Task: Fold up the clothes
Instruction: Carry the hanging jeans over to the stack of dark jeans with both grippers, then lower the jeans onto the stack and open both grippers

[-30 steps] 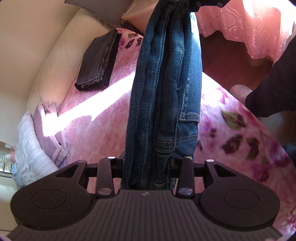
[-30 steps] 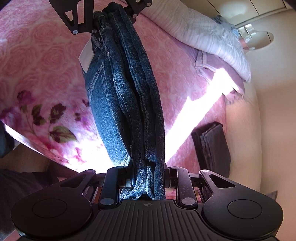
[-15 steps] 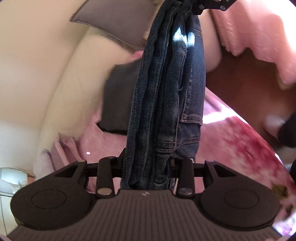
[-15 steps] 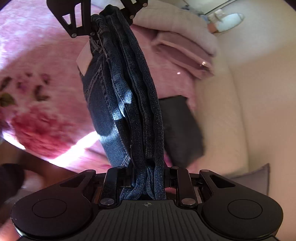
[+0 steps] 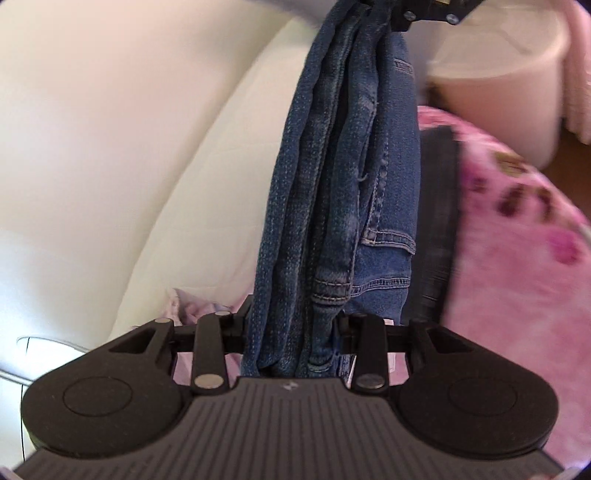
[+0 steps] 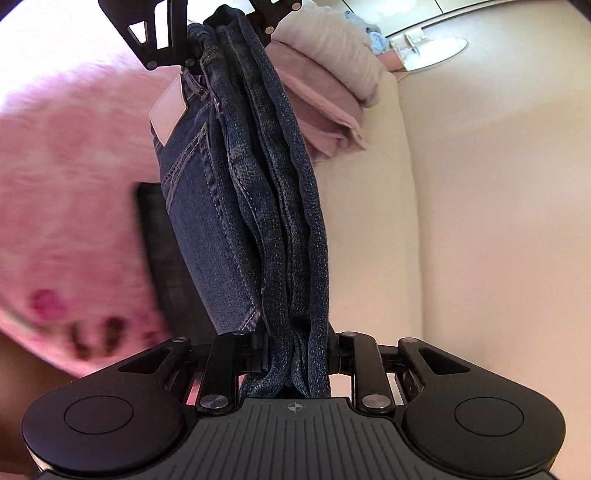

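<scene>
Folded blue jeans (image 5: pixel 343 192) hang stretched in the air between my two grippers. My left gripper (image 5: pixel 293 332) is shut on one end of the bundle; it also shows at the top of the right wrist view (image 6: pixel 218 40). My right gripper (image 6: pixel 295 354) is shut on the other end of the jeans (image 6: pixel 258 192); it shows at the top of the left wrist view (image 5: pixel 402 14). A folded dark grey garment (image 5: pixel 437 221) lies on the pink floral bedspread (image 5: pixel 517 258), partly hidden behind the jeans; it also shows in the right wrist view (image 6: pixel 166 258).
A cream padded headboard (image 6: pixel 461 203) runs along the bed. Folded pale pink and white bedding (image 6: pixel 332 85) lies at the bed's end. A cream round object (image 5: pixel 498 74) stands beyond the bed edge. Both views are motion-blurred.
Both grippers have carried the jeans across the bed toward the headboard. The dark folded garment now lies directly behind the hanging jeans. The grip on both ends is unchanged.
</scene>
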`<state>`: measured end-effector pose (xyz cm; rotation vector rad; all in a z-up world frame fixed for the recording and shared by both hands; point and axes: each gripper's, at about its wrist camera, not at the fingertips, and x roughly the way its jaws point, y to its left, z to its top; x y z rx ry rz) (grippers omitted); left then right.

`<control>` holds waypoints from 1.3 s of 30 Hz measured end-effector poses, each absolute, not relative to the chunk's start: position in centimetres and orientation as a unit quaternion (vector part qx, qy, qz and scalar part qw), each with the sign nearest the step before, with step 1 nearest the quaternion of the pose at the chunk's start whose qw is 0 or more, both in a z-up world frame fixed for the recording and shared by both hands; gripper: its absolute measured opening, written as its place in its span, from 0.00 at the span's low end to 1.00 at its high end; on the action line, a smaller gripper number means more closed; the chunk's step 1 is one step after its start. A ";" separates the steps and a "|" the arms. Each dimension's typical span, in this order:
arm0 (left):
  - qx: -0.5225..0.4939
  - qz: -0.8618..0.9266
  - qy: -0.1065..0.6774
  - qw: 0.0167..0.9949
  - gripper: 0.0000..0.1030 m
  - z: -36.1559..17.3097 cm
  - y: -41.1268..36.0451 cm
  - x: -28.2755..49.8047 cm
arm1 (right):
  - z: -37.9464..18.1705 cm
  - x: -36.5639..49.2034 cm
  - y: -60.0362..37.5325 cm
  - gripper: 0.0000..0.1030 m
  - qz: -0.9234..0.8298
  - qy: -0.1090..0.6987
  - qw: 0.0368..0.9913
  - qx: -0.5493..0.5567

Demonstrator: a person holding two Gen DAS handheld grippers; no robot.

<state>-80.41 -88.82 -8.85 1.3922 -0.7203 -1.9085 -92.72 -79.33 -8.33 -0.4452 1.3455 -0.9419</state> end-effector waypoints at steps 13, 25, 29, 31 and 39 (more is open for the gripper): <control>0.594 -0.708 -0.205 0.324 0.35 -31.3 -97.3 -85.8 | -28.0 -98.1 -90.1 0.23 -0.369 0.613 0.668 -0.205; 0.564 -0.710 -0.251 0.338 0.32 -31.7 -95.9 -84.9 | -28.0 -100.3 -87.9 0.26 -0.358 0.580 0.709 -0.181; 0.559 -0.709 -0.254 0.347 0.31 -31.8 -94.5 -84.8 | -27.9 -100.1 -87.0 0.26 -0.360 0.572 0.716 -0.175; 0.561 -0.708 -0.255 0.345 0.31 -32.4 -94.0 -84.8 | -27.9 -100.0 -86.5 0.26 -0.361 0.568 0.720 -0.172; 0.559 -0.707 -0.260 0.348 0.31 -33.0 -94.1 -84.7 | -29.4 -98.3 -87.8 0.26 -0.366 0.568 0.714 -0.184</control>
